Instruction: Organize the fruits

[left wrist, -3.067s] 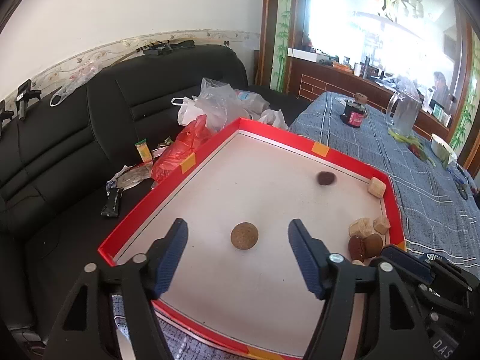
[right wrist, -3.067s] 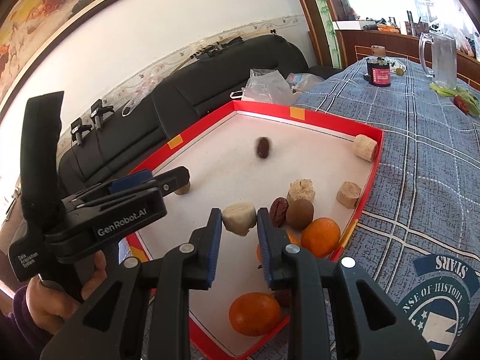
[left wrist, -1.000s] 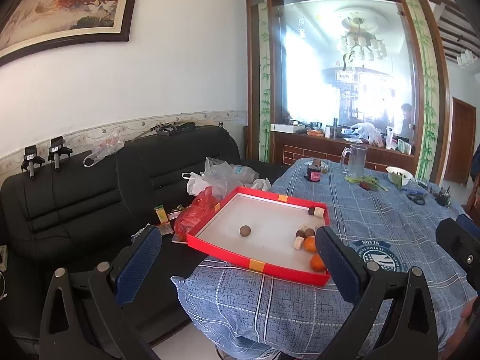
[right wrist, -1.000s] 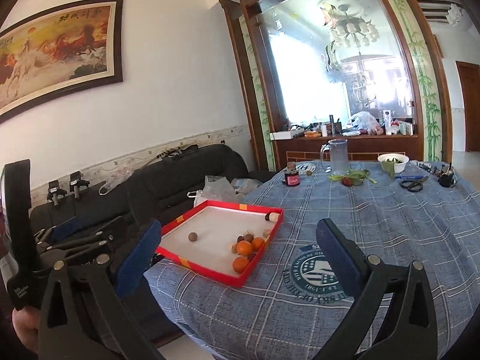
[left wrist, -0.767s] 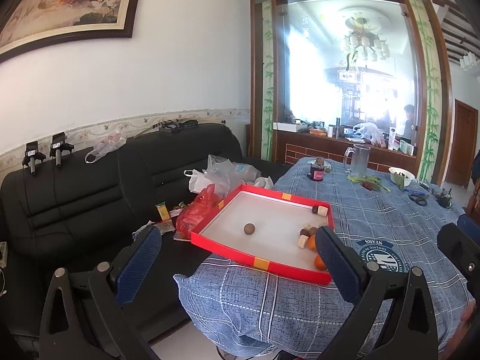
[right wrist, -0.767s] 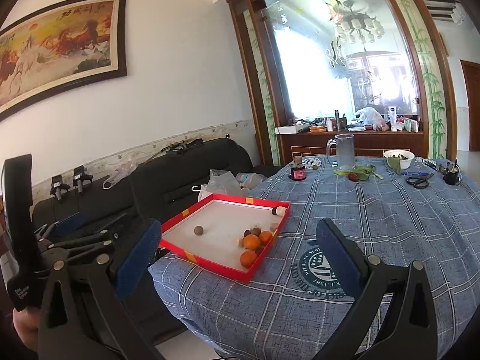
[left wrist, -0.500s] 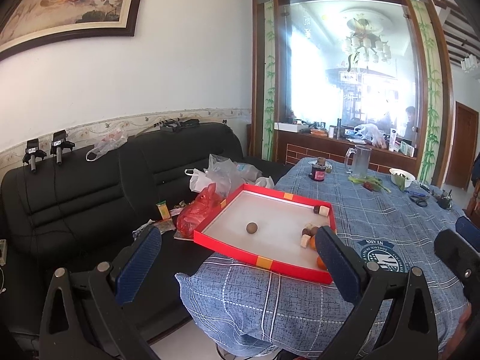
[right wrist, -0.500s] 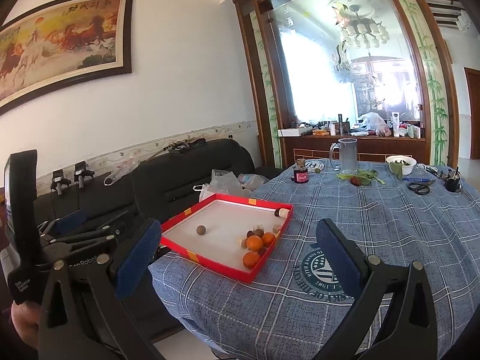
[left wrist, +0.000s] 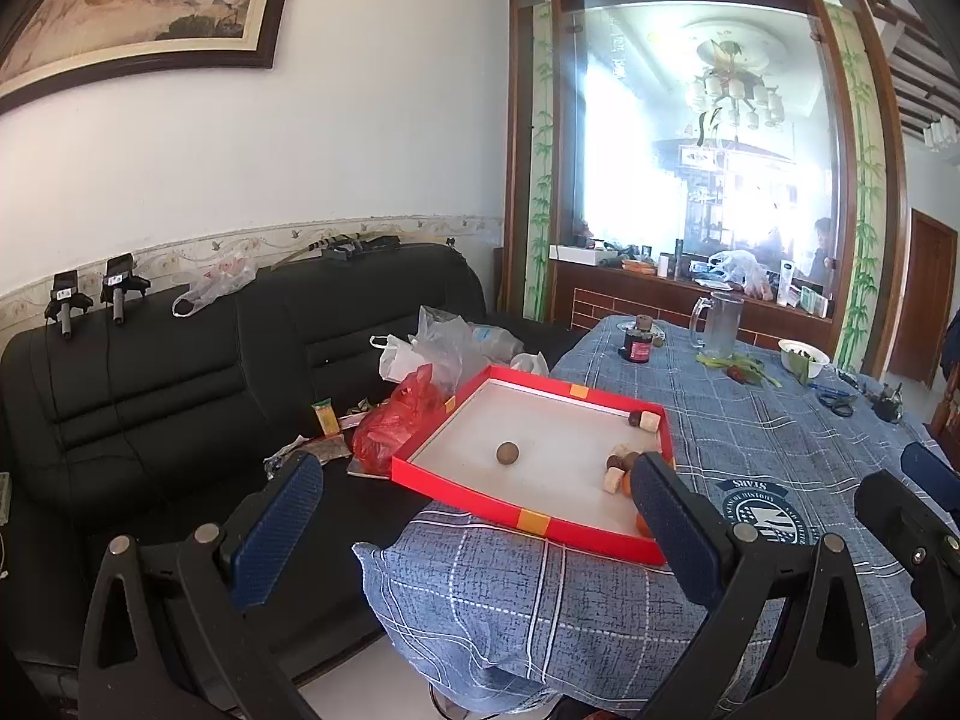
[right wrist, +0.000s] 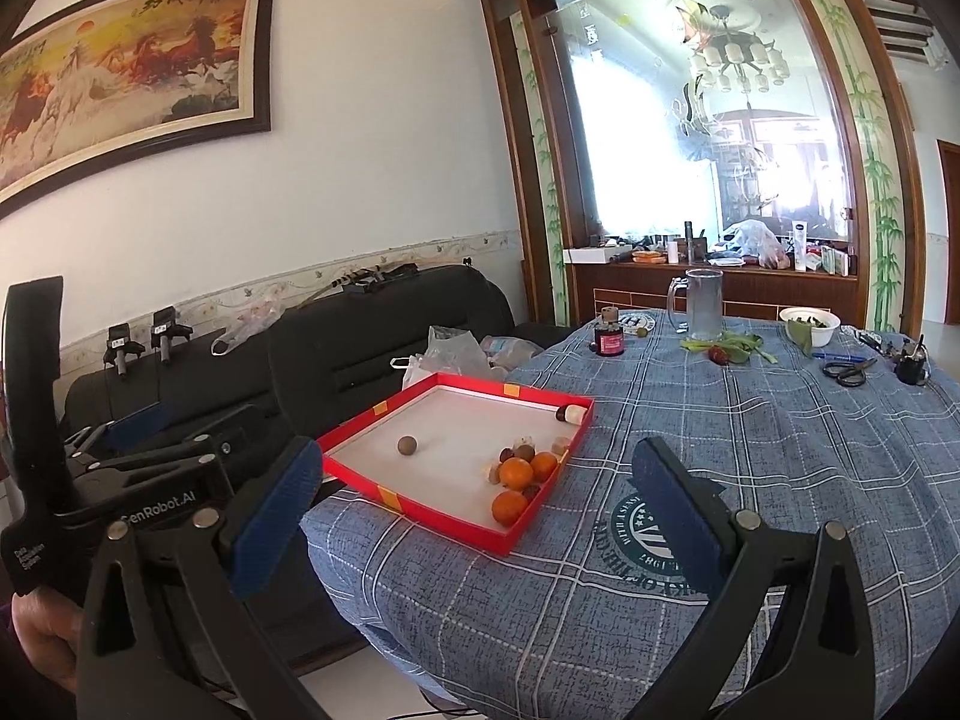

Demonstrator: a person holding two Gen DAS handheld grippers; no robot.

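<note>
A red tray (left wrist: 528, 519) (right wrist: 441, 521) with a white floor sits on the near left corner of the blue checked table. A brown round fruit (left wrist: 507, 453) (right wrist: 407, 446) lies alone in its middle. Oranges (right wrist: 516, 473), dark fruits and pale chunks (left wrist: 612, 482) cluster at its right side. A dark fruit and a pale piece (left wrist: 647, 420) lie in the far corner. My left gripper (left wrist: 474, 534) is open and empty, held well back from the table. My right gripper (right wrist: 474, 534) is open and empty, also held back.
A black sofa (left wrist: 180, 384) stands left of the table with plastic bags (left wrist: 444, 348), a red bag (left wrist: 393, 420) and small litter. On the table are a glass jug (right wrist: 702, 303), a dark jar (right wrist: 609, 339), greens, a white bowl (right wrist: 810, 321) and scissors (right wrist: 846, 372).
Both grippers pulled far back from the tray and up over three seconds. The right gripper released the pale chunk and opened wide. In the last second both views crept slightly closer to the table.
</note>
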